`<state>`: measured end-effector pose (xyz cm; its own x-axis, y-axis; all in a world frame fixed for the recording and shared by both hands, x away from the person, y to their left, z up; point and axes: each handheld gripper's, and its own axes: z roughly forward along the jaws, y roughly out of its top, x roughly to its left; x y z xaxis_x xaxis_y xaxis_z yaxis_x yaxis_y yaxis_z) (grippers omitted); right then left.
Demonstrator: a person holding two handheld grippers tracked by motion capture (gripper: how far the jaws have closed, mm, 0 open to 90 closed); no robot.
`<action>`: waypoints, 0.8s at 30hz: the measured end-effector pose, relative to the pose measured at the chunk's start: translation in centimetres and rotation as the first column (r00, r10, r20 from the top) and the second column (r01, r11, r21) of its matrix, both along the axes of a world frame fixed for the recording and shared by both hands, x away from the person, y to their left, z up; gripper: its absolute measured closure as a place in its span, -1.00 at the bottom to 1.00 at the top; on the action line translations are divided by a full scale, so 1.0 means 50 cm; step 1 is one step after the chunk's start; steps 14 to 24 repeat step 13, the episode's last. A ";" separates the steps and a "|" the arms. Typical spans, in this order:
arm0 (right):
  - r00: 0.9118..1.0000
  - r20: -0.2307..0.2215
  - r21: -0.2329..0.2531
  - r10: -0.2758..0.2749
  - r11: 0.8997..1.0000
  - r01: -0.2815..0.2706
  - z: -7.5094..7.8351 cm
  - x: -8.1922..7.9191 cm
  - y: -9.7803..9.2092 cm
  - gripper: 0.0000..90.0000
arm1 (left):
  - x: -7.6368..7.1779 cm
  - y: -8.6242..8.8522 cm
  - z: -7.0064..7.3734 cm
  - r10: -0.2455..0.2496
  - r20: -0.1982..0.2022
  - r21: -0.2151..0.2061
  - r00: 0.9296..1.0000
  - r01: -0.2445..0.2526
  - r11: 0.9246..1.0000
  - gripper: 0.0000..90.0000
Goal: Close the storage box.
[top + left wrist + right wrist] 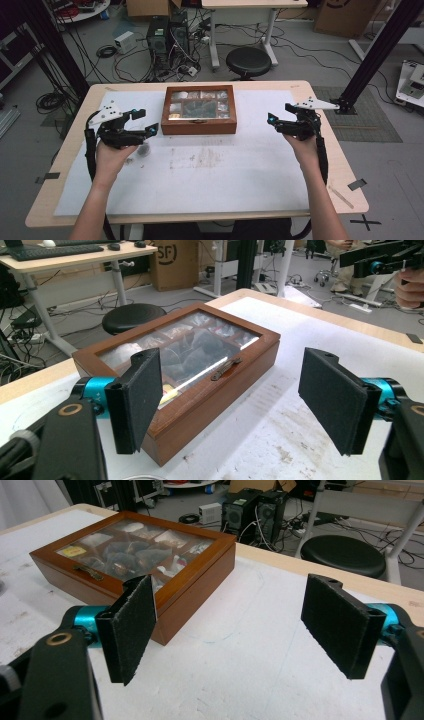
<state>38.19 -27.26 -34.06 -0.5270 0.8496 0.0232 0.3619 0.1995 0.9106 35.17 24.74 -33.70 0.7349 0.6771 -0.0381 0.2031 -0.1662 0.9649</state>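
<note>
A shut wooden box (199, 110) with a glass lid and a front clasp lies at the middle of the table's far side, with several compartments of small items under the glass. My left gripper (146, 121) hovers just left of the box, open and empty. In the left gripper view the box (200, 347) lies right ahead of the open gripper (235, 400), its near corner behind the left pad. My right gripper (280, 114) is held open to the right of the box, a short gap away. In the right gripper view the box (150, 550) sits ahead and left of the open gripper (230, 630).
A stained white sheet (200, 190) covers most of the wooden table. A small round object (144, 150) lies by my left hand. Beyond the far edge stand a black stool (248, 61), computer towers (167, 37) and loose cables. Black frame posts rise at both sides.
</note>
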 end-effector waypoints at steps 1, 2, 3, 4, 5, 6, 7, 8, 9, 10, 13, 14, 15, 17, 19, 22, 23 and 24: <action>1.000 -0.001 -0.001 -0.002 1.000 0.002 0.000 0.000 0.001 -0.50 | -0.001 0.000 0.000 0.000 0.000 0.002 1.000 0.000 1.000 -0.43; 1.000 0.001 0.000 -0.001 1.000 0.001 0.000 0.000 0.001 -0.50 | -0.001 0.001 0.000 -0.001 0.001 0.001 1.000 0.001 1.000 -0.43; 1.000 0.002 -0.001 0.000 1.000 0.000 0.001 0.000 0.001 -0.50 | -0.001 0.001 0.001 0.001 0.003 0.002 1.000 -0.001 1.000 -0.43; 1.000 0.001 -0.003 0.000 1.000 0.000 0.001 0.000 0.002 -0.50 | -0.001 0.002 0.001 0.001 0.004 0.002 1.000 -0.001 1.000 -0.43; 1.000 0.000 -0.003 -0.001 1.000 0.001 0.000 0.000 0.003 -0.50 | -0.002 0.003 0.001 0.001 0.003 -0.001 1.000 -0.001 1.000 -0.43; 1.000 0.001 -0.003 0.002 1.000 -0.002 0.000 0.001 0.003 -0.50 | -0.002 0.003 0.001 0.002 0.002 -0.001 1.000 -0.002 1.000 -0.43; 1.000 0.000 -0.004 0.001 1.000 -0.001 0.000 0.001 0.004 -0.50 | -0.002 0.004 0.001 0.002 0.003 -0.001 1.000 -0.002 1.000 -0.43; 1.000 -0.002 -0.005 0.001 1.000 -0.001 -0.001 0.001 0.004 -0.50 | -0.002 0.004 0.001 0.003 0.004 0.001 1.000 -0.003 1.000 -0.43; 1.000 -0.003 -0.004 0.001 1.000 -0.001 -0.001 0.002 0.004 -0.50 | -0.003 0.005 0.001 0.002 0.004 -0.001 1.000 -0.002 1.000 -0.43; 1.000 -0.002 -0.004 0.000 1.000 0.000 -0.001 0.002 0.004 -0.50 | -0.003 0.005 0.002 0.003 0.007 -0.003 1.000 -0.003 1.000 -0.43; 1.000 0.000 -0.002 0.000 1.000 0.000 -0.001 0.002 0.003 -0.50 | -0.003 0.006 0.003 0.006 0.011 -0.003 1.000 -0.006 1.000 -0.43; 1.000 0.000 -0.002 0.000 1.000 0.000 -0.001 0.002 0.003 -0.50 | -0.003 0.006 0.003 0.006 0.011 -0.003 1.000 -0.006 1.000 -0.43; 1.000 0.000 -0.002 0.000 1.000 0.000 -0.001 0.002 0.003 -0.50 | -0.003 0.006 0.003 0.006 0.011 -0.003 1.000 -0.006 1.000 -0.43; 1.000 0.000 -0.002 0.000 1.000 0.000 -0.001 0.002 0.003 -0.50 | -0.003 0.006 0.003 0.006 0.011 -0.003 1.000 -0.006 1.000 -0.43; 1.000 0.000 -0.002 0.000 1.000 0.000 -0.001 0.002 0.003 -0.50 | -0.003 0.006 0.003 0.006 0.011 -0.003 1.000 -0.006 1.000 -0.43; 1.000 0.000 -0.002 0.000 1.000 0.000 -0.001 0.002 0.003 -0.50 | -0.003 0.006 0.003 0.006 0.011 -0.003 1.000 -0.006 1.000 -0.43; 1.000 0.000 -0.002 0.000 1.000 0.000 -0.001 0.002 0.003 -0.50 | -0.003 0.006 0.003 0.006 0.011 -0.003 1.000 -0.006 1.000 -0.43; 1.000 0.000 -0.002 0.000 1.000 0.000 -0.001 0.002 0.003 -0.50 | -0.003 0.006 0.003 0.006 0.011 -0.003 1.000 -0.006 1.000 -0.43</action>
